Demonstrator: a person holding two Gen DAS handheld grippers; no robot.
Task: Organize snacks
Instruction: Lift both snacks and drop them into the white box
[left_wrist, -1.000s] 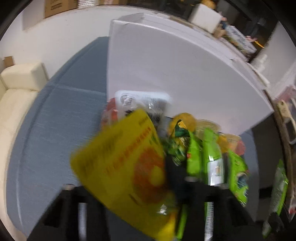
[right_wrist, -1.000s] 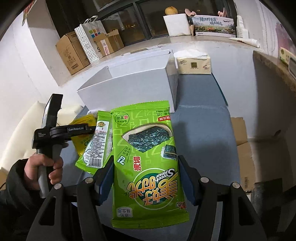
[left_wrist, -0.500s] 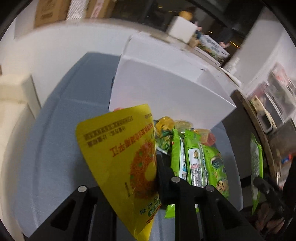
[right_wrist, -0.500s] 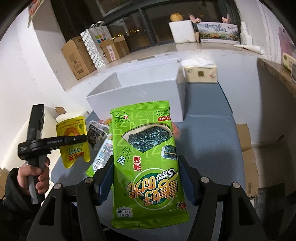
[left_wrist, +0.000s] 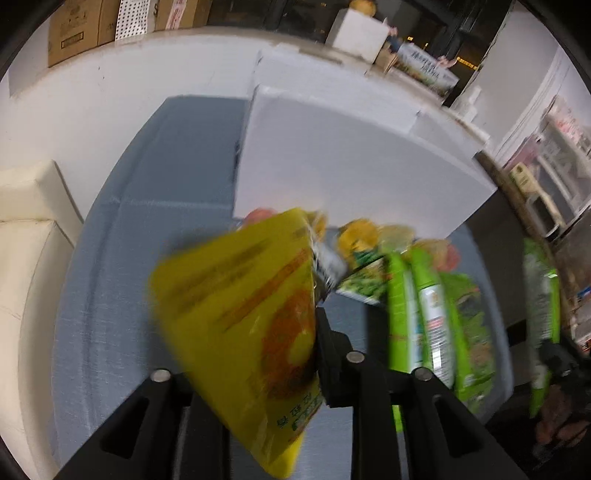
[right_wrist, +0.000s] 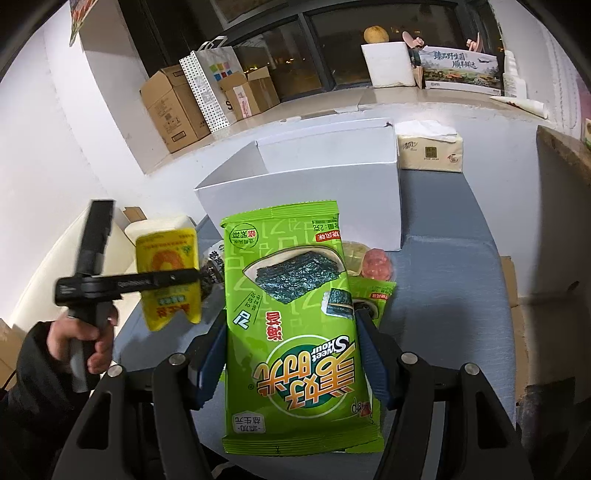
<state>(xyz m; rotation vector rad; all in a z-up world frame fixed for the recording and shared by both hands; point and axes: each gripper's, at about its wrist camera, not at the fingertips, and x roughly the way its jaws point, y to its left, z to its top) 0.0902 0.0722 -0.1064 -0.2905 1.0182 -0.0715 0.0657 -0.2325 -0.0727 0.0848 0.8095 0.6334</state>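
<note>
Between the blue pads of the right gripper (right_wrist: 290, 354) stood a flat green foil packet of seaweed (right_wrist: 295, 328), clamped at its two long edges about midway along its length. Its long axis ran straight ahead along the fingers, the printed lettering upside down to the camera, so the packet's top end lay nearest the lens and its far end reached toward the open white cardboard box (right_wrist: 314, 184) on the grey-blue cushion (right_wrist: 450, 295).

In the left gripper (left_wrist: 258, 354) sat a glossy yellow stand-up pouch with an orange disc on its face (left_wrist: 247, 328) (badly smeared by motion blur). The jaws were opening, yet the pouch was still between them, its right edge against the right finger (left_wrist: 328, 347); whether the left finger touched it I could not tell, since the pouch covered it. The pouch tilted, its long axis leaning up and to the left of the fingers, held clear above the cushion.

Beyond it, a loose heap of green and orange snack packets (left_wrist: 428, 302) lay against the foot of the box. The person's left hand (right_wrist: 88, 339) gripped the handle.
</note>
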